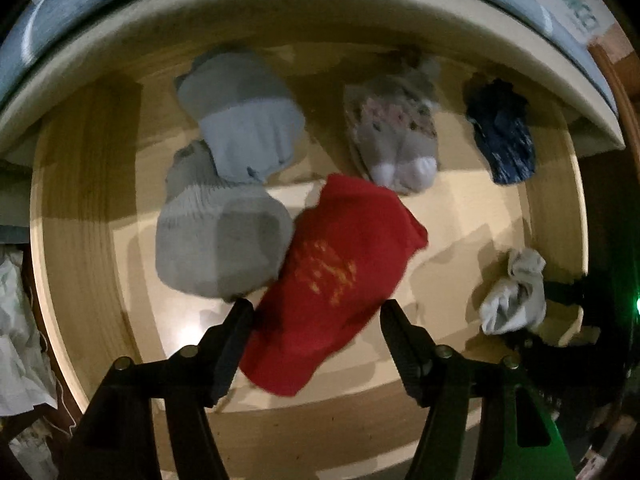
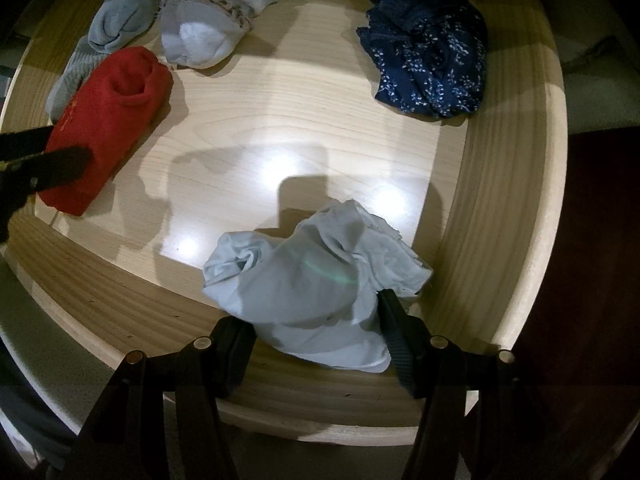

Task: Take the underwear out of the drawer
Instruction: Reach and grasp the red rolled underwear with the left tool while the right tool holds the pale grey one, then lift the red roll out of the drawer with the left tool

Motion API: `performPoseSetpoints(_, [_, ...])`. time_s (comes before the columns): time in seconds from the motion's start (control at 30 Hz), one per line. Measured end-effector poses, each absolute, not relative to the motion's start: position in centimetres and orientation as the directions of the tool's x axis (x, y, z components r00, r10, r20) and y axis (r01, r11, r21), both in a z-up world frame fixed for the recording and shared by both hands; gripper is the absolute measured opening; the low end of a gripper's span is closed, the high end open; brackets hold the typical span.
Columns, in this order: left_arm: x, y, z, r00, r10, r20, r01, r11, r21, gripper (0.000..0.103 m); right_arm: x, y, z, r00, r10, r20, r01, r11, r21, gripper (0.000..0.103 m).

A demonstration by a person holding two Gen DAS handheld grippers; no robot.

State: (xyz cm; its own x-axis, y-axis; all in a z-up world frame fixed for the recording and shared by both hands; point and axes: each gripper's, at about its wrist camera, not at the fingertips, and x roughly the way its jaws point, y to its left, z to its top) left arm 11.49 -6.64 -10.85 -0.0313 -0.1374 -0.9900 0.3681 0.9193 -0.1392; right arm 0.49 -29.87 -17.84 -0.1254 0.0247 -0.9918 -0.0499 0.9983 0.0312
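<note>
Closest to our right wrist camera, the right gripper point(image 2: 316, 336) stands spread around a crumpled pale blue-white piece of underwear point(image 2: 316, 280), its fingers point(image 2: 394, 332) flanking the cloth at the near right corner of the open wooden drawer point(image 2: 516, 184); we cannot tell whether they press it. Our left wrist camera shows the left gripper point(image 1: 316, 320) likewise spread, a folded red garment point(image 1: 336, 280) with a faint yellow print lying between its fingers point(image 1: 236, 328), apparently not pinched.

Only the right view gives us the pale underwear large and close; the left view reduces it to a small bundle point(image 1: 514, 294) at the drawer's right side, with the right tool dark beside it. Only the left view shows the cabinet edge point(image 1: 280, 12) overhanging the drawer's back, and white cloth point(image 1: 20, 344) outside at the left.

We count six bundles in the drawer: one red, one pale blue-white, two grey sock-like rolls point(image 1: 224, 240) point(image 1: 244, 120) stacked beside the red one, one grey roll with a floral band and white toe point(image 2: 208, 24), and farthest right, one navy piece with white speckles point(image 2: 428, 48).
</note>
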Motion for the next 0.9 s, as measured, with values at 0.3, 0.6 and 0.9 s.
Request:
performPoseSetpoints(0.3, [11.6, -8.5, -13.1, -0.070, -0.094, -0.993, 0.365, 0.924, -0.113, 0.068, 0.5, -30.0, -18.0, -0.126, 0.026, -0.992, -0.050, 0.998, 0.032, 0.058])
performPoseSetpoints(0.6, [11.3, -8.8, -15.1, -0.150, -0.021, -0.988, 0.316, 0.946, -0.068, 0.067, 0.3, -30.1, -18.3, -0.124, 0.029, -0.992, -0.049, 0.998, 0.035, 0.058])
performPoseSetpoints(0.9, [9.8, -9.5, -15.6, -0.168, -0.032, -0.985, 0.291, 0.953, -0.081, 0.034, 0.2, -30.2, -18.2, -0.123, 0.028, -0.992, -0.049, 0.998, 0.034, 0.058])
